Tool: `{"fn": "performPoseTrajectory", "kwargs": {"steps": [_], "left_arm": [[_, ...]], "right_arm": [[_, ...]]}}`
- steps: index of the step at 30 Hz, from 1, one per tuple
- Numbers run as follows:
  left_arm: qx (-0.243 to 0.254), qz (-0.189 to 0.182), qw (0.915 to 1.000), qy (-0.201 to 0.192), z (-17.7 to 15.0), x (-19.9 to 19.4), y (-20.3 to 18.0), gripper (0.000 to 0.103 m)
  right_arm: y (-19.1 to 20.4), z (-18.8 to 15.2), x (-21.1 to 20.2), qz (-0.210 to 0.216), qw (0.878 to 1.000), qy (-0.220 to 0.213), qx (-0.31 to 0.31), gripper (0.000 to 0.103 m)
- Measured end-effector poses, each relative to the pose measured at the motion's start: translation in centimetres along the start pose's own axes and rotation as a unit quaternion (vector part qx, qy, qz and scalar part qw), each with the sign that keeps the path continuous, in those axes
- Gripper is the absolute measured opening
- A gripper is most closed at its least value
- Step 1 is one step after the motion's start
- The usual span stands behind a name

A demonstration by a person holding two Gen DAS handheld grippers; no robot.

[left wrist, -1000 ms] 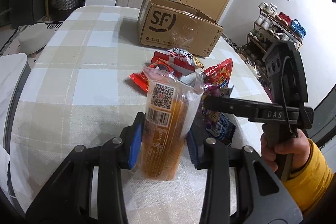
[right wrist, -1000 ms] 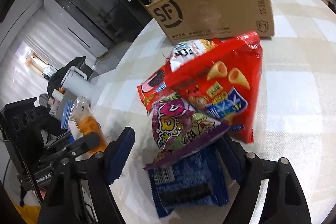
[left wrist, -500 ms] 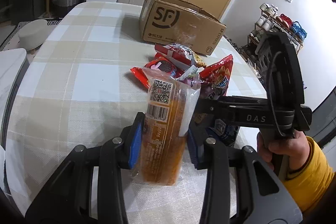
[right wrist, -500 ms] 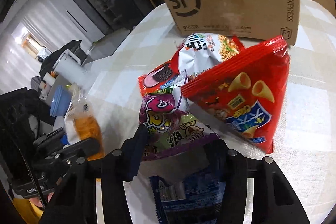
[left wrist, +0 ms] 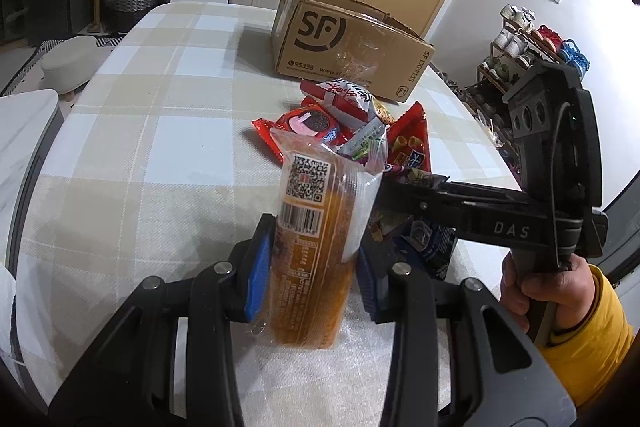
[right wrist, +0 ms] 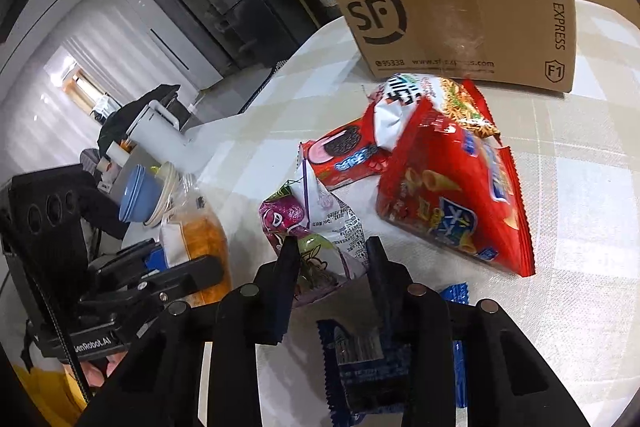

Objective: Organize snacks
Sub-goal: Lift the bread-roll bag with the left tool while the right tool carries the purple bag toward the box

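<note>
My left gripper (left wrist: pixel 310 263) is shut on an orange snack pack in clear wrap (left wrist: pixel 316 243), held upright above the checked tablecloth; it also shows in the right wrist view (right wrist: pixel 200 239). My right gripper (right wrist: pixel 334 259) is shut on a purple snack bag (right wrist: pixel 316 231), lifted off the pile. A blue packet (right wrist: pixel 372 359) lies under it. A red cone-snack bag (right wrist: pixel 452 195), a red cookie pack (right wrist: pixel 344 155) and a red-white noodle bag (right wrist: pixel 420 95) lie ahead. The open SF cardboard box (left wrist: pixel 348 47) stands behind them.
The table edge (left wrist: pixel 44 155) curves on the left beside a white chair. A shoe rack (left wrist: pixel 532 51) stands off the right side. Drawers, suitcases and a door lie beyond the table. Blue bowls (right wrist: pixel 140 199) sit on a side surface.
My right gripper has closed on the purple bag and lifted it off the blue packet. My left gripper has moved a little toward the box with the orange pack still held.
</note>
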State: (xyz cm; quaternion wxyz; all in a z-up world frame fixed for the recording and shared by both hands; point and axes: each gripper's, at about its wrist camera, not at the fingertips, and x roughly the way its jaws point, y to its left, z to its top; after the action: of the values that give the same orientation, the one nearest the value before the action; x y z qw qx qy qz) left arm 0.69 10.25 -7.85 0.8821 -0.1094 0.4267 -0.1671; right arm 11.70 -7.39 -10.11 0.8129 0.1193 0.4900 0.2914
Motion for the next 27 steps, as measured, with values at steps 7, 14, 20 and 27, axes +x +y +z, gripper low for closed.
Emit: {"fn": "performPoseTrajectory", "kwargs": {"steps": [7, 14, 20, 27], "left_arm": [[-0.002, 0.006, 1.0000, -0.004, -0.1, -0.7, 0.1, 0.034], [0.013, 0.019, 0.9997, -0.005, 0.0, -1.1, -0.9, 0.034], [-0.003, 0.025, 0.9994, 0.024, -0.3, -0.1, -0.7, 0.028], [-0.029, 0.067, 0.9962, 0.048, 0.2, 1.2, -0.6, 0.057]], "right_arm": [[-0.9, -0.2, -1.1, 0.028, 0.999, -0.028, 0.034, 0.033], [-2.0, -0.6, -3.7, 0.051, 0.995, -0.058, 0.056, 0.033], [-3.1, -1.3, -6.5, 0.055, 0.993, -0.084, 0.067, 0.033], [-3.8, -2.5, -8.8, 0.062, 0.989, -0.111, 0.078, 0.033]]}}
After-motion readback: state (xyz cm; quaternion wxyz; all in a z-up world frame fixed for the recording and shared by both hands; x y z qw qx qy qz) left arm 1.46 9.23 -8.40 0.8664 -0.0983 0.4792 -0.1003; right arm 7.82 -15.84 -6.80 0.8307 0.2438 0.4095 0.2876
